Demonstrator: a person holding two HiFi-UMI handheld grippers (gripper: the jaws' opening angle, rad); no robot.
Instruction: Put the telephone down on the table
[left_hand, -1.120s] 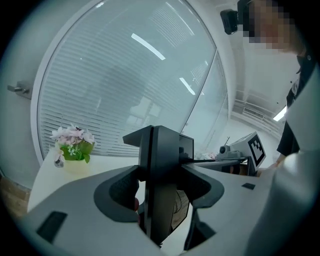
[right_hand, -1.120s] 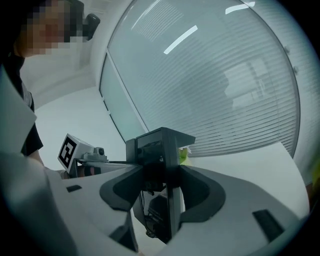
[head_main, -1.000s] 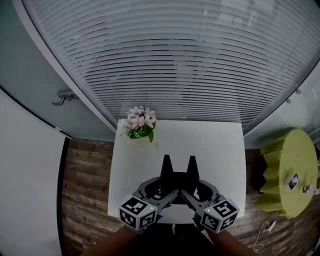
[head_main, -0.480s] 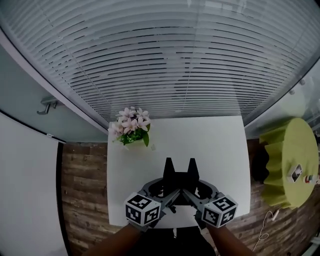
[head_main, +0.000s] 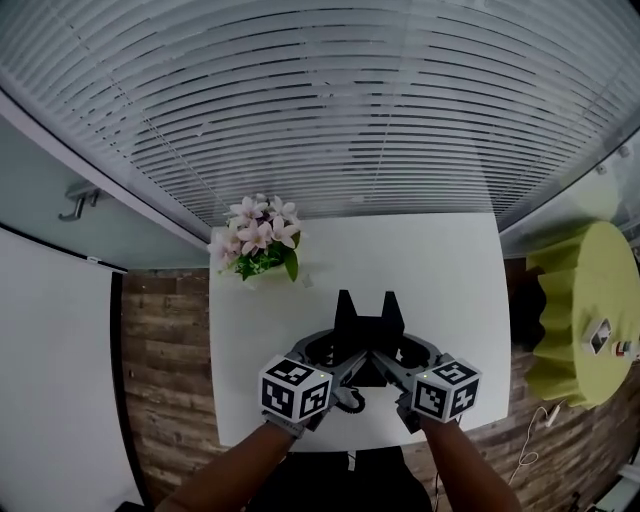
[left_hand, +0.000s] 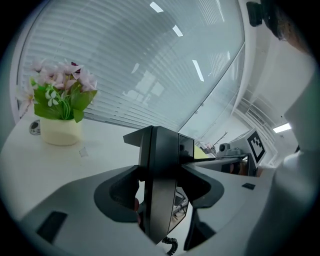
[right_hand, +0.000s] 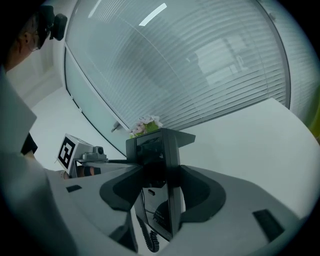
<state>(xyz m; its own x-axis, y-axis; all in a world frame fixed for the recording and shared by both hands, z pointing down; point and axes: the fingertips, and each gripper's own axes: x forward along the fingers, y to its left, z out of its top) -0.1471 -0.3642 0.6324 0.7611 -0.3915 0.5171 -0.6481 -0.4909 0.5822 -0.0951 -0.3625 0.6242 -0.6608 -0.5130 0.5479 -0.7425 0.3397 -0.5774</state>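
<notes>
A black telephone (head_main: 368, 330) is held between both grippers over the front half of the white table (head_main: 450, 270). My left gripper (head_main: 346, 356) is shut on its left side and my right gripper (head_main: 394, 356) on its right side. In the left gripper view the telephone (left_hand: 162, 170) stands edge-on between the jaws of the left gripper (left_hand: 160, 175), with its coiled cord (left_hand: 171, 245) hanging below. The right gripper view shows the telephone (right_hand: 159, 165) clamped in the right gripper (right_hand: 161, 175), cord (right_hand: 148, 236) dangling. I cannot tell whether the telephone touches the table.
A pot of pink flowers (head_main: 257, 243) stands at the table's back left corner. Window blinds (head_main: 330, 110) rise behind the table. A yellow-green round table (head_main: 585, 320) with small items stands to the right. Wooden floor (head_main: 165, 380) lies to the left.
The head view has shifted, so the table and flowers sit a little higher and further left. Both grippers stay shut on the telephone over the table's front half.
</notes>
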